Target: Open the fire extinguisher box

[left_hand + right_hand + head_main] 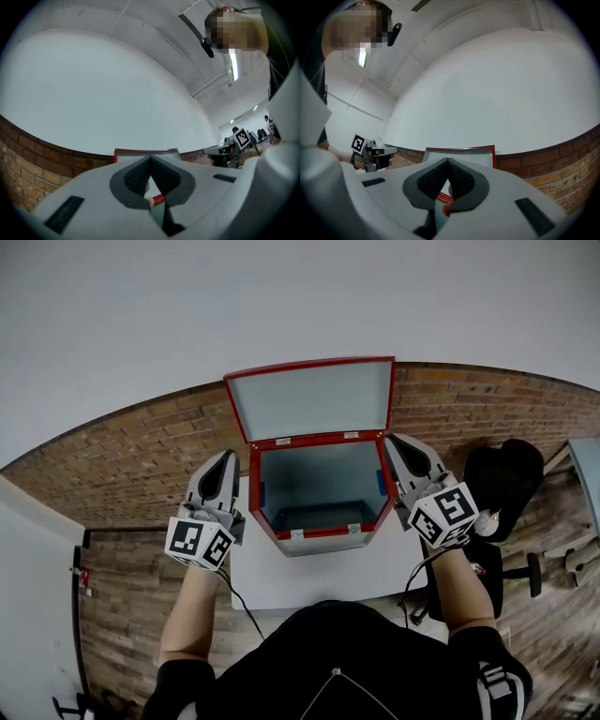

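Item: 1 red metal fire extinguisher box, rectangular, standing on a white table at the person's 12 o'clock, its grey-blue interior showing nothing inside. Its red-framed, grey-lined hinged lid is raised at the box's 12 o'clock edge and stands about upright before the white wall; whether it touches the wall cannot be told. By this the opening looks done. Tools: 2. The left gripper sits at the box's 9 o'clock, just beside its wall, with its jaws pressed together on nothing; its own view shows the pads meeting in front of the lid's frame. The right gripper sits at 3 o'clock, close against the box's upper corner, likewise closed and empty in its own view, with the lid beyond. Surroundings: a brick band low on the wall and a black office chair at 3 o'clock of the table. Hazards, as judged: the lid shows no prop, so a knock from either gripper in passing could tip it forward and drop it shut. A sideways push from the right gripper, which is nearest to contact, could slide or twist the box on the smooth tabletop. With both jaws closed, neither tool is ready to catch the lid.
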`<action>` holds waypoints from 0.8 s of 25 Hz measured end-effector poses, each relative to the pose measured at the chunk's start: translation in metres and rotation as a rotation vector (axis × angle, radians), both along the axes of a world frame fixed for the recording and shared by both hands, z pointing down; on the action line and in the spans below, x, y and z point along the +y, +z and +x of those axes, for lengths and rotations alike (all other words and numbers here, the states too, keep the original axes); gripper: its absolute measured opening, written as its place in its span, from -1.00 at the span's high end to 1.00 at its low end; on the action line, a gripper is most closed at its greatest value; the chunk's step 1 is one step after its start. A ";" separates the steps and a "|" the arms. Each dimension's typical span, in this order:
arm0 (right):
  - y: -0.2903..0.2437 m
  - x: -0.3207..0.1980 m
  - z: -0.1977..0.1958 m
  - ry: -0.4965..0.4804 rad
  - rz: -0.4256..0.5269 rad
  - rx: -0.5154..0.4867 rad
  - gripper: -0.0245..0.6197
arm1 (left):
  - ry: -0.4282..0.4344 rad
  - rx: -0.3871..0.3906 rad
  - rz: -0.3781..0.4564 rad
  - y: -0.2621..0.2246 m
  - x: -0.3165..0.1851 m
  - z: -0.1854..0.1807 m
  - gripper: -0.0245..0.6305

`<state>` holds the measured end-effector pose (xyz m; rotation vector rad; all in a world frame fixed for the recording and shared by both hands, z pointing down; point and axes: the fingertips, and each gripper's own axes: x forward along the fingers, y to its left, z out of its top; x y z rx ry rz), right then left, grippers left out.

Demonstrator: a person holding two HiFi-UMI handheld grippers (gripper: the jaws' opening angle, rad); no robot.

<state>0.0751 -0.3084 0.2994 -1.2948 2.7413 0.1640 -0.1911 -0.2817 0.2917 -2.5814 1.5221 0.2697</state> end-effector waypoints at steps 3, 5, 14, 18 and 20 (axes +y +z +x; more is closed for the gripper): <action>0.012 0.015 -0.008 -0.017 -0.011 0.014 0.87 | 0.023 -0.006 -0.013 0.015 0.017 0.015 0.78; 0.021 0.023 -0.010 -0.019 -0.037 0.001 0.87 | 0.048 -0.009 -0.028 0.027 0.028 0.026 0.78; 0.067 0.052 -0.024 -0.034 -0.116 0.006 0.87 | 0.115 -0.002 -0.129 0.084 0.061 0.063 0.78; 0.084 0.065 -0.027 -0.013 -0.127 -0.008 0.87 | 0.134 0.003 -0.161 0.102 0.073 0.078 0.78; 0.090 0.071 -0.029 -0.005 -0.123 -0.011 0.87 | 0.142 0.020 -0.180 0.111 0.078 0.086 0.78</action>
